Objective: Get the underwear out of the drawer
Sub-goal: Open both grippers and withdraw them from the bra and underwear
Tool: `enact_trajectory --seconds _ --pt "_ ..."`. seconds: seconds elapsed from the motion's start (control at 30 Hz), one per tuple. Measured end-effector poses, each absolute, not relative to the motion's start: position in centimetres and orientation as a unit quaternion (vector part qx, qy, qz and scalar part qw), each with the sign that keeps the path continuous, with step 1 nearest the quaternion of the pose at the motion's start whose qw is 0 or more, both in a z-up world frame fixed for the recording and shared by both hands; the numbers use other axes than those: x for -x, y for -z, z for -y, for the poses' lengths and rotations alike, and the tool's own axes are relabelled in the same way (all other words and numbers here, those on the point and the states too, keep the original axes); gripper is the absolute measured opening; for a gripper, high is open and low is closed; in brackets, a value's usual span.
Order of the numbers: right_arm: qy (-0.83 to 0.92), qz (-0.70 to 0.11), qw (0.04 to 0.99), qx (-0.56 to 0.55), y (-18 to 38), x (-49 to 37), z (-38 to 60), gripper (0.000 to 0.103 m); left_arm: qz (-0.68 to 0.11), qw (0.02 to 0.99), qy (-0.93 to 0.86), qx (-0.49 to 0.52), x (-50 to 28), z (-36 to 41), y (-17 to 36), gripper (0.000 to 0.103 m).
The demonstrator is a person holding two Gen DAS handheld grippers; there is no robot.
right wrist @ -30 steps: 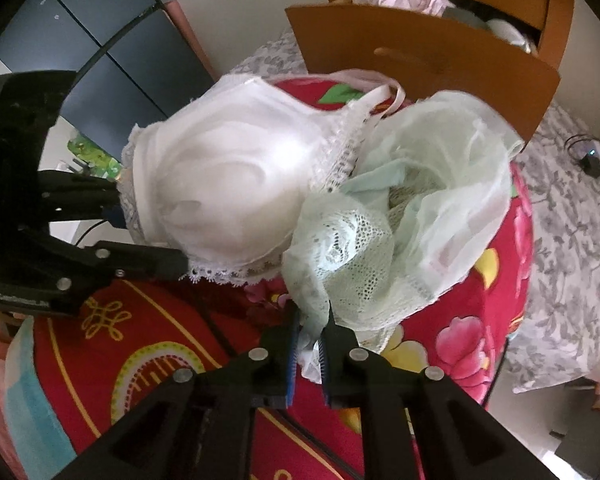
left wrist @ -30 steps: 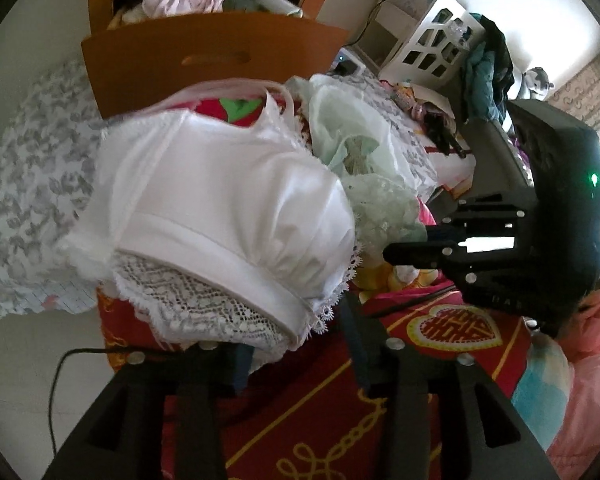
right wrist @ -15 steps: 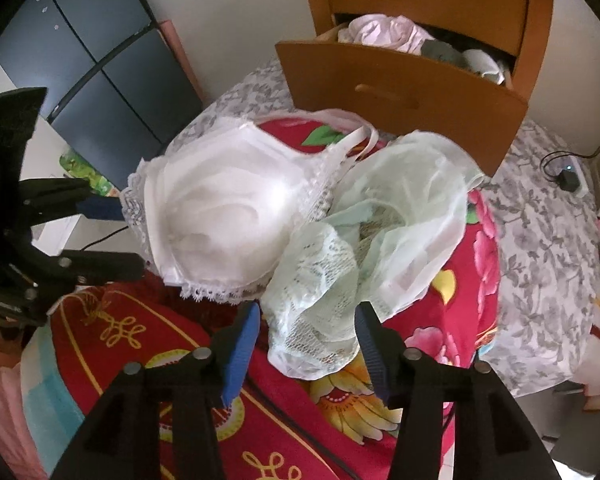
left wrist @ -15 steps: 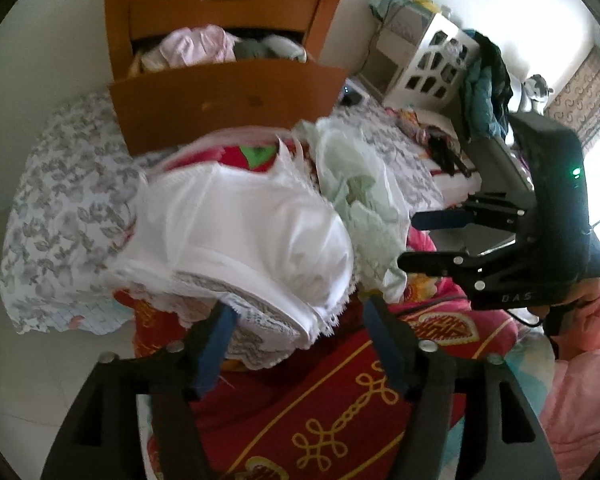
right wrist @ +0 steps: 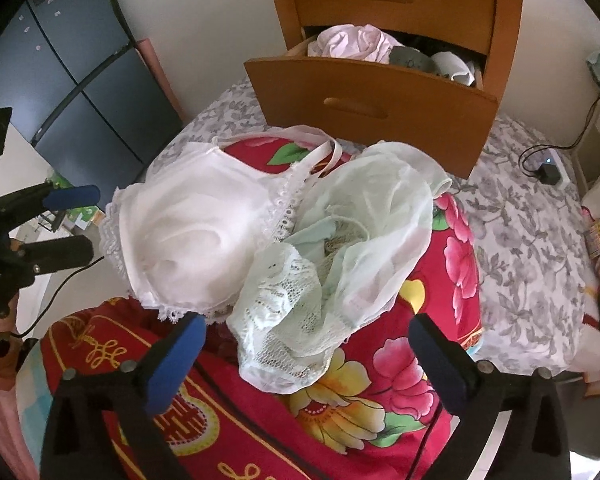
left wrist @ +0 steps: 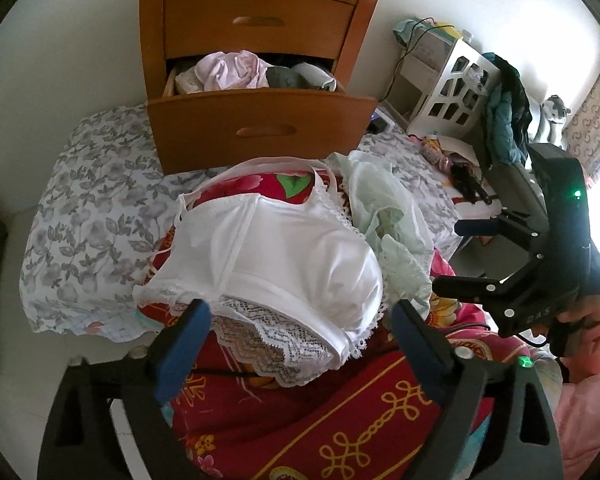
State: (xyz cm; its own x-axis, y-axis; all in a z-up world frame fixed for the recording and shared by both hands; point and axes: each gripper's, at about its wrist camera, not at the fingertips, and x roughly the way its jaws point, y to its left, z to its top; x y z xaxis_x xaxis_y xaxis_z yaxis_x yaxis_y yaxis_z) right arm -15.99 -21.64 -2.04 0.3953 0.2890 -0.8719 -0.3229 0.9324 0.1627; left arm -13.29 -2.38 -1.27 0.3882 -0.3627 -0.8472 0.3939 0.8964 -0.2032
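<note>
A white bra [left wrist: 276,256] [right wrist: 192,236] and pale green lace underwear [left wrist: 384,216] [right wrist: 340,256] lie side by side on a red flowered quilt [left wrist: 340,420] [right wrist: 452,264]. My left gripper [left wrist: 300,340] stands open just short of the bra, holding nothing. My right gripper [right wrist: 306,354] is open in front of the green piece, also holding nothing. Behind them the wooden drawer [left wrist: 260,128] [right wrist: 372,108] is pulled out, with pink, grey and white garments [left wrist: 232,70] [right wrist: 356,42] inside. Each gripper shows in the other's view: right gripper [left wrist: 464,254], left gripper [right wrist: 82,220].
A grey leaf-print sheet [left wrist: 84,208] [right wrist: 532,248] covers the bed under the quilt. A white cut-out cabinet [left wrist: 456,88] with clothes draped on it stands at the right. A dark fridge [right wrist: 72,80] is at the left. A charger and cable [right wrist: 548,170] lie on the sheet.
The right gripper let go of the green underwear and the left one opened wider off the bra. Both drew back, leaving the two pieces on the quilt.
</note>
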Motion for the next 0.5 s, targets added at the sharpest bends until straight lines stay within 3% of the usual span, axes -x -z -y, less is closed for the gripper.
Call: enact_trajectory --seconds 0.03,0.5 --pt "-0.182 -0.516 0.837 0.016 1.97 16.00 21.69 0.103 -0.502 0.834 0.227 -0.017 13.29 2.41 1.27 0.103" --pt "-0.177 -0.508 0.843 0.013 2.36 15.73 21.84 0.103 -0.498 0.837 0.226 -0.006 12.89 2.25 1.57 0.103"
